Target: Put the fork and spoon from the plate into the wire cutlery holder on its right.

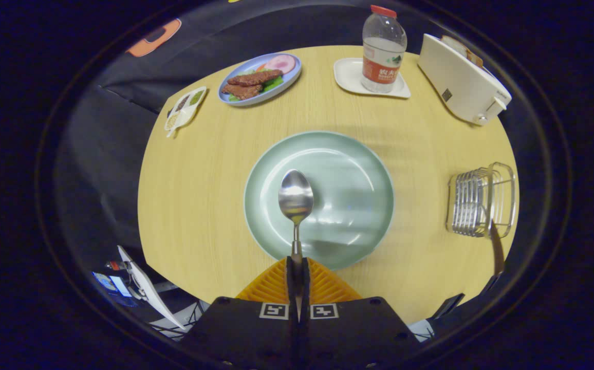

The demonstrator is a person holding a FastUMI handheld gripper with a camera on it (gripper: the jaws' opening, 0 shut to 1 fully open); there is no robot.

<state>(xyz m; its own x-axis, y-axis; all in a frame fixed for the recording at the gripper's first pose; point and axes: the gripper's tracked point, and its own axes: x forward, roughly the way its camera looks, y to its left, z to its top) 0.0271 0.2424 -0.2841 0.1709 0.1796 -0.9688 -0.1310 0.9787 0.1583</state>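
Observation:
My gripper (297, 267) is shut on the handle of a metal spoon (296, 198). The spoon points straight ahead from the fingers, its bowl facing up over the pale green plate (358, 195). I cannot tell if the spoon touches the plate. The plate lies in the middle of the round wooden table (194, 205). To the right of the plate, near the table's edge, stands the wire cutlery holder (479, 203). A dark handle (496, 249) sticks out of the holder toward me; its head is hidden among the wires.
Beyond the plate are a blue plate of meat and greens (259, 78), a small divided dish (186, 109), a water bottle (382, 51) on a white tray (351, 74), and a white toaster (461, 79) at the far right.

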